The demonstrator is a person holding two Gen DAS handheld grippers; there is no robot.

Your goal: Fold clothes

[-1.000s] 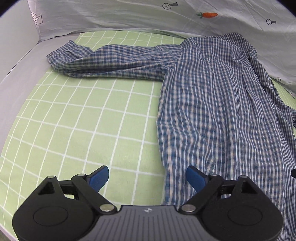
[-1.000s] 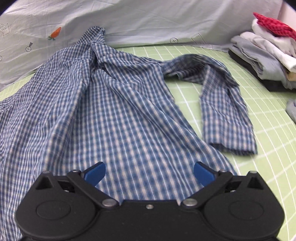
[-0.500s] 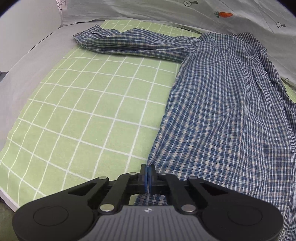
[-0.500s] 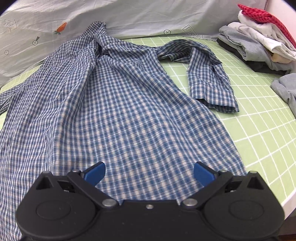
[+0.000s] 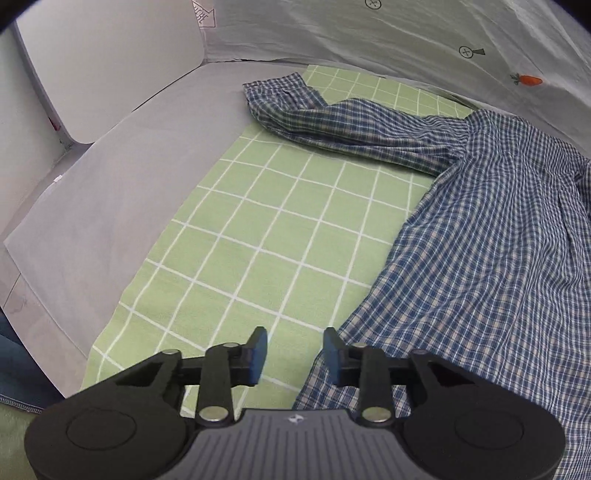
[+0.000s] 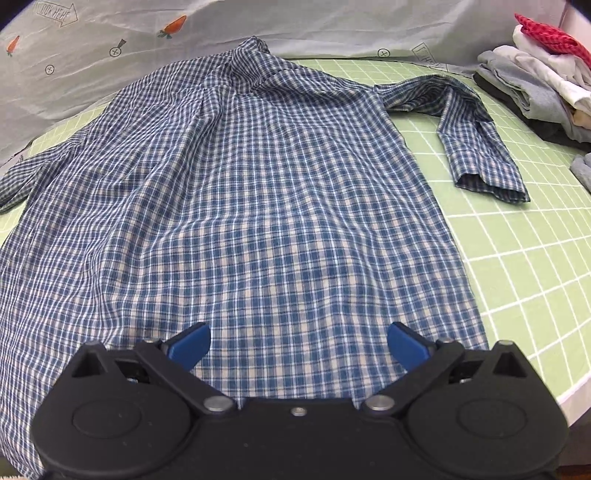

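Observation:
A blue checked shirt (image 6: 251, 206) lies spread on a green grid mat (image 5: 266, 236), collar at the far side, both sleeves out. Its left sleeve (image 5: 354, 125) stretches toward the grey sheet; its right sleeve (image 6: 476, 147) bends back toward the near side. My left gripper (image 5: 294, 350) hovers at the shirt's near left hem corner (image 5: 332, 365); its jaws are opening, with only bare mat showing between the blue pads and the hem's edge by the right pad. My right gripper (image 6: 297, 341) stands wide open above the lower hem, with nothing pinched.
A pile of folded clothes (image 6: 535, 81) with a red checked item on top sits at the far right. A grey printed sheet (image 6: 332, 26) rises behind the mat. The mat's near right edge (image 6: 569, 387) drops off. A white panel (image 5: 110, 66) stands at the left.
The left gripper shut at the shirt's left hem edge, then parted again while moving left and back. The right gripper stayed wide open and drew back toward the lower hem.

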